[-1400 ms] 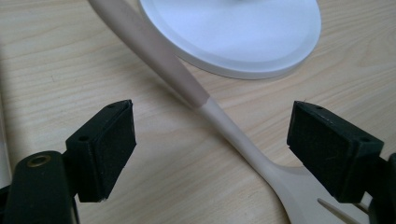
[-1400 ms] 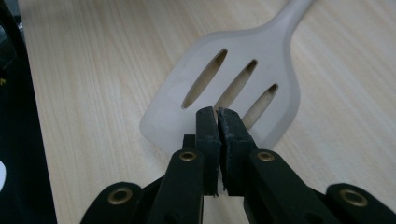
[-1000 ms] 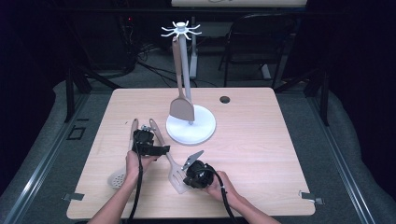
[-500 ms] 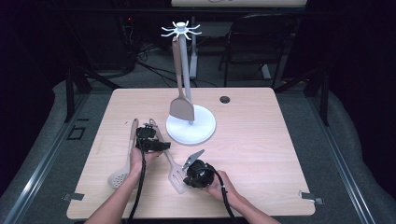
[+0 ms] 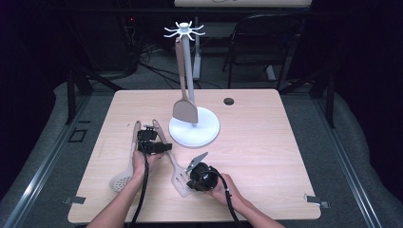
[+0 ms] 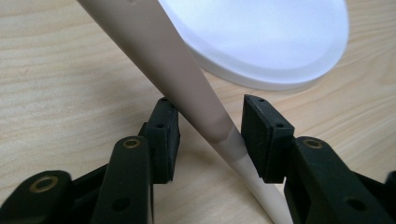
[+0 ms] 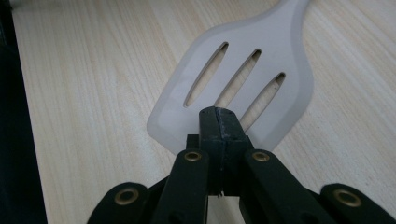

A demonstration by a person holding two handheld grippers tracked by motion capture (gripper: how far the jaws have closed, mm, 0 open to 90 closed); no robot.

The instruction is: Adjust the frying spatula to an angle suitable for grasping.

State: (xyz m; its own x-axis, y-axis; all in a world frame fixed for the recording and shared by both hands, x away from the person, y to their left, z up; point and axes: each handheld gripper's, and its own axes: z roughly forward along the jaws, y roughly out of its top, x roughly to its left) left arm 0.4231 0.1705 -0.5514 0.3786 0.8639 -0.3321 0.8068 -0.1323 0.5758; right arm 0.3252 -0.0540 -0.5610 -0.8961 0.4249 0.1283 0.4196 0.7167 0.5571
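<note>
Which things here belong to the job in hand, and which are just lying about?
In the job: slotted spatula, its handle between the jaws of the left gripper, which have just been closing; right gripper, shut at its blade; probably the stand.
Lying about: skimmer, hung spatula, chair.

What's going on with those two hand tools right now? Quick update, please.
Left tool just been closing around slotted turner's handle, pads not yet pressing. Right tool shut, resting on the turner's blade. Stand base close ahead.
</note>
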